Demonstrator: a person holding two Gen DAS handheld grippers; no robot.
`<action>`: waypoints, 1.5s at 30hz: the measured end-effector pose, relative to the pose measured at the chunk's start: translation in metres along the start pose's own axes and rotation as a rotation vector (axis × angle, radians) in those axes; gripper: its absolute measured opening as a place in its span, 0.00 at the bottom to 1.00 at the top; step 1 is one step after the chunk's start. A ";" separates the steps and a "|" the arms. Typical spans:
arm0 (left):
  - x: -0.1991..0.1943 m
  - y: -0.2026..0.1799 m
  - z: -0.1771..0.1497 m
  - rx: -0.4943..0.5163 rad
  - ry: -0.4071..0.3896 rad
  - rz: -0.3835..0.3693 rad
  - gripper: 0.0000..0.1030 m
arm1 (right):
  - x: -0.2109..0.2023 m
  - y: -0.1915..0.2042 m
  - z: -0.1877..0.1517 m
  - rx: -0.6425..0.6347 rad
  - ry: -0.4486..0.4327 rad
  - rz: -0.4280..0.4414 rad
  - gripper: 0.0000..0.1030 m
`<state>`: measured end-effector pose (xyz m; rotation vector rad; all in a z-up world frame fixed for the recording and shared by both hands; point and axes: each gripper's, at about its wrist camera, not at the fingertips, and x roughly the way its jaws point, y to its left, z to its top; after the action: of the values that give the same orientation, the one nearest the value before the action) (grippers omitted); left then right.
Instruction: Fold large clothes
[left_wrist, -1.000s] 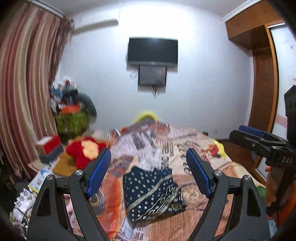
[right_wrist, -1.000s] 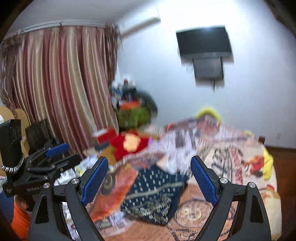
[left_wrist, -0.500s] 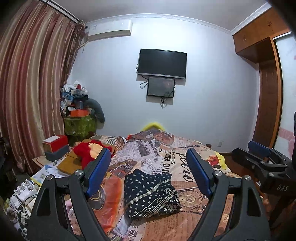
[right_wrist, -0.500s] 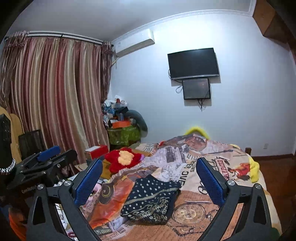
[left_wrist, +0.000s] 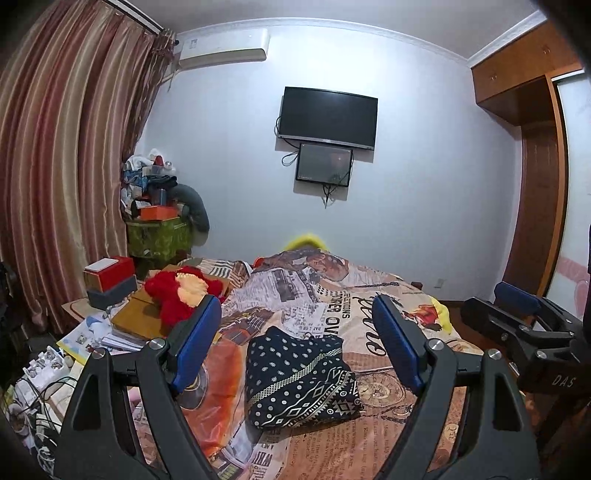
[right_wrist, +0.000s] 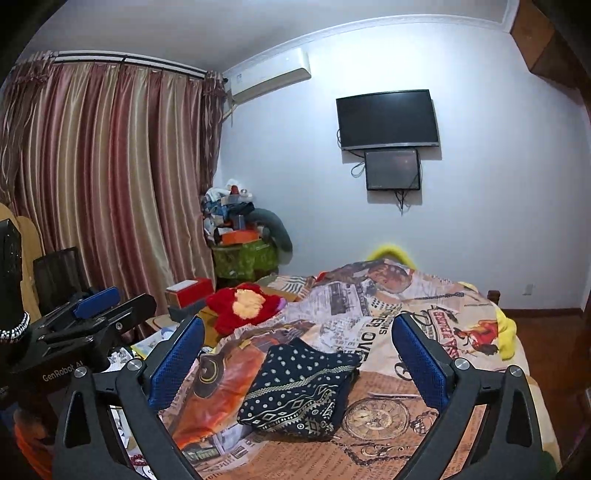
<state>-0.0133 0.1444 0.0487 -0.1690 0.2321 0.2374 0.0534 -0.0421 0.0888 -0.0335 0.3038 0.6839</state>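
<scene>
Right hand-held gripper (right_wrist: 297, 363) jaws now wider than a second ago, empty — left hand-held gripper (left_wrist: 293, 349) unchanged, wide, empty. Navy patterned garment (left_wrist: 299, 376) lies folded mid-bed (left_wrist: 424, 435), untouched — fold looks complete.

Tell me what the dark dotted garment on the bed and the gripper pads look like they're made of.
Dark dotted garment: soft woven cloth, probably cotton or rayon, matte; it sags and creases in folds, with printed cream dots and borders. Gripper pads: blue rubbery or plastic facing, likely textured for grip, on black plastic-looking fingers.
</scene>
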 end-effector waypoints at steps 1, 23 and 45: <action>0.002 0.001 0.000 -0.002 0.003 0.000 0.81 | 0.001 0.000 -0.001 0.000 0.003 -0.001 0.98; 0.009 0.004 0.000 -0.007 0.016 -0.015 0.81 | 0.007 0.000 -0.003 0.007 0.014 -0.002 0.99; 0.010 0.006 0.004 -0.008 0.014 -0.060 0.82 | 0.005 0.003 0.000 0.014 0.003 -0.007 0.99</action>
<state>-0.0046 0.1526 0.0494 -0.1850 0.2394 0.1780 0.0554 -0.0362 0.0880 -0.0225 0.3108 0.6746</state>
